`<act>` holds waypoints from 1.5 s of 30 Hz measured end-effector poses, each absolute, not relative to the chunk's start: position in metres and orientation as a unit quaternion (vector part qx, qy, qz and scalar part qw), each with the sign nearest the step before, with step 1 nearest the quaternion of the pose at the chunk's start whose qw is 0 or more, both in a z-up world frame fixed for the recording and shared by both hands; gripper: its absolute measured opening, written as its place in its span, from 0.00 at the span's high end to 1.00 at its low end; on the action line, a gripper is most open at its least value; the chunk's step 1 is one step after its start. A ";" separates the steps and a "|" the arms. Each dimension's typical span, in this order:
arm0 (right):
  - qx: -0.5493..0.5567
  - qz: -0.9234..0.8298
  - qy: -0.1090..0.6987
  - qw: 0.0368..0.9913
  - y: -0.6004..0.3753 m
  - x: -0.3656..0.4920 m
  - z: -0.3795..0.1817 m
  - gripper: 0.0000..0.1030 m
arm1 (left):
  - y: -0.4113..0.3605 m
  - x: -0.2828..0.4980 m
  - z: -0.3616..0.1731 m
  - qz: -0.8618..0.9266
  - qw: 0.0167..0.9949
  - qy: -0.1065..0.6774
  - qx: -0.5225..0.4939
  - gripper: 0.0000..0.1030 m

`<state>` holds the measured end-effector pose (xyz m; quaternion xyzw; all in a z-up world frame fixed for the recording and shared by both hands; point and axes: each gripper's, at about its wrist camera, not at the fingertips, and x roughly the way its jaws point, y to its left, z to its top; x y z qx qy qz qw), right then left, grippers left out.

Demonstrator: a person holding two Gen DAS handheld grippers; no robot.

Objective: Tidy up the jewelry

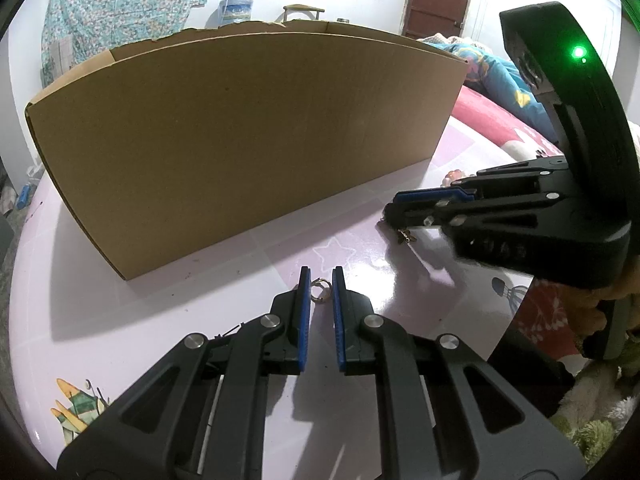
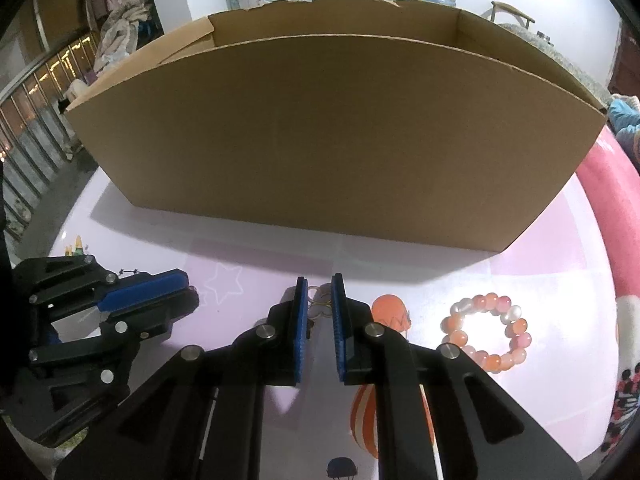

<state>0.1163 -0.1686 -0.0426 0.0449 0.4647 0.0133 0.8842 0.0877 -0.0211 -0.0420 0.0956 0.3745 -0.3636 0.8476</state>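
Desk (image 1: 120, 320): glossy lilac cover with cartoon prints. A large open cardboard box (image 1: 240, 140) stands across the far side, long wall facing both cameras. Its inside cannot be seen from here.

Left tongs (image 1: 321, 276): angled down at the desk, just in front of the box. A small gold ring (image 1: 320, 290) sits between the blue pads near their tips. The ring stands on edge and both pads touch its sides, so the tongs are closed on it. From the right wrist view the left tongs (image 2: 192, 294) show side-on, jaws nearly together; the ring is hidden there.

Right tongs (image 2: 319, 280): to the right of the left pair, also pointing down toward the box. A thin gold wire piece (image 2: 320, 304) with looped shapes lies between the pad tips. From the left wrist view the right tongs (image 1: 389, 216) look drawn fully together, with the gold wire piece (image 1: 405, 237) showing at their tips just above the desk. It is too small to say what kind of jewelry it is.

A bracelet (image 2: 486, 330) of pink, orange and white beads lies flat on the desk to the right of the right tongs, apart from them and untouched.
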 end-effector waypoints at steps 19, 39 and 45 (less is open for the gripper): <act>-0.074 0.089 0.492 0.863 -0.183 0.112 -0.032 0.89 | -0.021 0.086 -0.042 -0.363 0.848 0.373 0.099 0.91; -0.079 0.127 0.490 0.859 -0.142 0.102 -0.037 0.87 | -0.020 0.086 -0.043 -0.363 0.848 0.374 0.096 0.91; -0.118 0.184 0.487 0.845 -0.158 0.104 -0.022 0.74 | -0.021 0.086 -0.043 -0.368 0.846 0.374 0.098 0.91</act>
